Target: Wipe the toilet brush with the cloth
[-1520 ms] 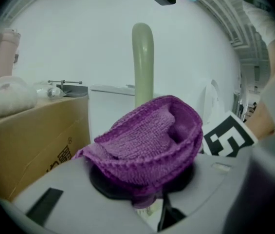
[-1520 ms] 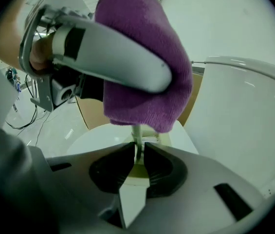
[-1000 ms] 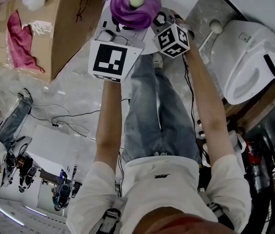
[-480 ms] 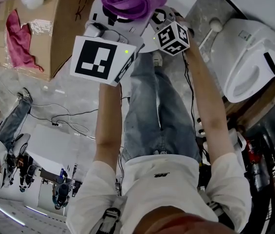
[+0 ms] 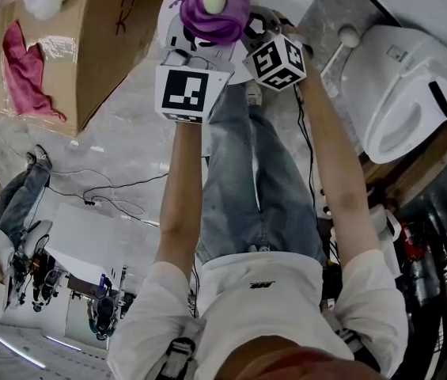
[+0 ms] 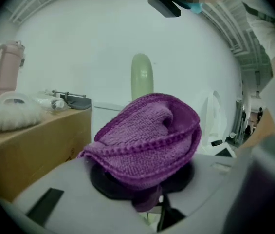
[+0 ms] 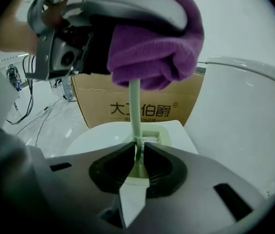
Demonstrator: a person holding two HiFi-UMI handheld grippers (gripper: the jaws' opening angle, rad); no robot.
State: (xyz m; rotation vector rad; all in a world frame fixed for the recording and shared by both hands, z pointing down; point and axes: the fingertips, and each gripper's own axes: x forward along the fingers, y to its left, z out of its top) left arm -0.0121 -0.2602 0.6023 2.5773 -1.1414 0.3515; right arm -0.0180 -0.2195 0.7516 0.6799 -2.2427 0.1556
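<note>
Right gripper [image 7: 137,152] clamps the thin pale-green plastic toilet brush handle [image 7: 134,108] at frame centre. Left gripper [image 6: 147,179] pinches the soft purple knitted cloth [image 6: 144,135], wrapped round that handle higher up. Judgement: handle light, stiff, smooth, probably slippery; hold it low, as here.

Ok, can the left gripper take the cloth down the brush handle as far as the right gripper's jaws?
Probably yes. The left gripper holds the cloth round the handle, and the handle below is bare down to the right gripper, which is shut on it. Only those jaws block the end.
</note>
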